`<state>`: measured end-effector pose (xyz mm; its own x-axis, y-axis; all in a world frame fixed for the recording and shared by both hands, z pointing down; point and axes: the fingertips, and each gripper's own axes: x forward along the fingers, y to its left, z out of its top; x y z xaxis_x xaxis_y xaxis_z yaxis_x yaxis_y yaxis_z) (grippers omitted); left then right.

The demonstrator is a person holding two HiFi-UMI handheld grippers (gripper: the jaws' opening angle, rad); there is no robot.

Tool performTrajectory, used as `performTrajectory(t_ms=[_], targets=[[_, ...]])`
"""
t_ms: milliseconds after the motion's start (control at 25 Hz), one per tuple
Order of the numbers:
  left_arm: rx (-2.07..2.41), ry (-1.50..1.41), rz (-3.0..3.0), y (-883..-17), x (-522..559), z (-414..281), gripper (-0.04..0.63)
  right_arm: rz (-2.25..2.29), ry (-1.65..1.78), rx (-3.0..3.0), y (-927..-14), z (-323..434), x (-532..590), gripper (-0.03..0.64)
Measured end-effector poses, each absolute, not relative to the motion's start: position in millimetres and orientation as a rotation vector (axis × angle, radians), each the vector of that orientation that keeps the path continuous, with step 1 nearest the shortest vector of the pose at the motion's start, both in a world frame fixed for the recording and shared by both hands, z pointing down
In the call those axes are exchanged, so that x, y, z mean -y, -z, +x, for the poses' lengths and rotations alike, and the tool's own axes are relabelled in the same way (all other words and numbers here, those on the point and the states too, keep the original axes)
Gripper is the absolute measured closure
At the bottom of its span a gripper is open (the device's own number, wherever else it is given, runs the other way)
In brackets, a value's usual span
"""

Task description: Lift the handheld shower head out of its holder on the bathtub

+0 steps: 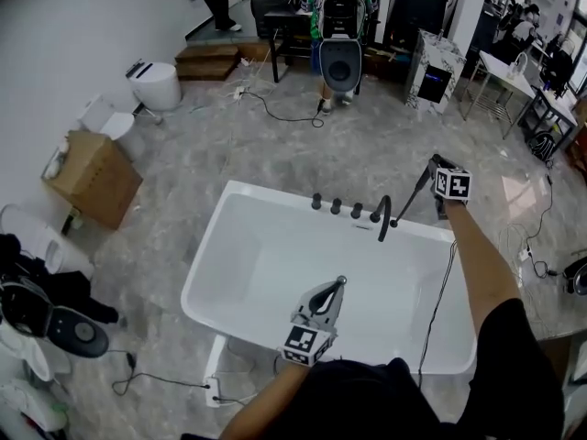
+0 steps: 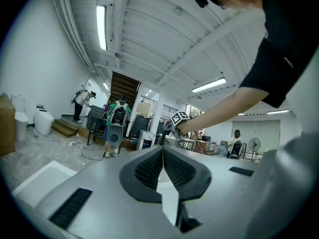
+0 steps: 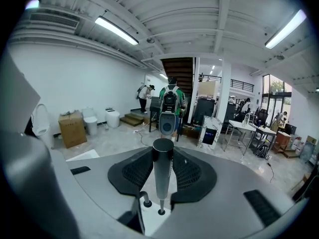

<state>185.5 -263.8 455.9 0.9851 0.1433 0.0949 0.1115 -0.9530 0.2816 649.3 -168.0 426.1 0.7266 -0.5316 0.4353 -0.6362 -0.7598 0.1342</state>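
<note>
The shower head (image 3: 162, 169) stands upright between the jaws of the right gripper (image 1: 437, 167), and the ribbed pads pinch its dark round handle from both sides. In the head view it slants down and left from the jaws. Its thin lower end sits just above the far rim of the bathtub (image 1: 266, 193), right beside the curved spout (image 1: 383, 214) and in line with the row of knobs (image 1: 336, 206). Whether that end is clear of its holder cannot be told.

The right arm is stretched forward over the right end of the tub, with the gripper tilted slightly downward. The left gripper (image 1: 340, 284) is held over the near part of the tub and points forward, roughly level. Its jaws are pressed together with nothing between them.
</note>
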Motion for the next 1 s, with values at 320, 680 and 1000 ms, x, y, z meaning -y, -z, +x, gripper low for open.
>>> performTrajectory(t_ms=[320, 680, 1000], targets=[[-0.201, -0.162, 2.875, -455.8, 280.6, 187.2, 0.591, 2.662, -0.533, 0.927, -434.9, 652.1, 166.4, 0.503], [-0.242, -0.170, 2.864, -457.5, 279.0, 198.5, 0.591, 2.633, -0.526, 0.913, -437.8, 653.0, 165.5, 0.503], [-0.208, -0.227, 2.853, -466.1, 273.4, 199.9, 0.591, 2.626, -0.536, 0.893, -442.1, 659.1, 153.7, 0.503]])
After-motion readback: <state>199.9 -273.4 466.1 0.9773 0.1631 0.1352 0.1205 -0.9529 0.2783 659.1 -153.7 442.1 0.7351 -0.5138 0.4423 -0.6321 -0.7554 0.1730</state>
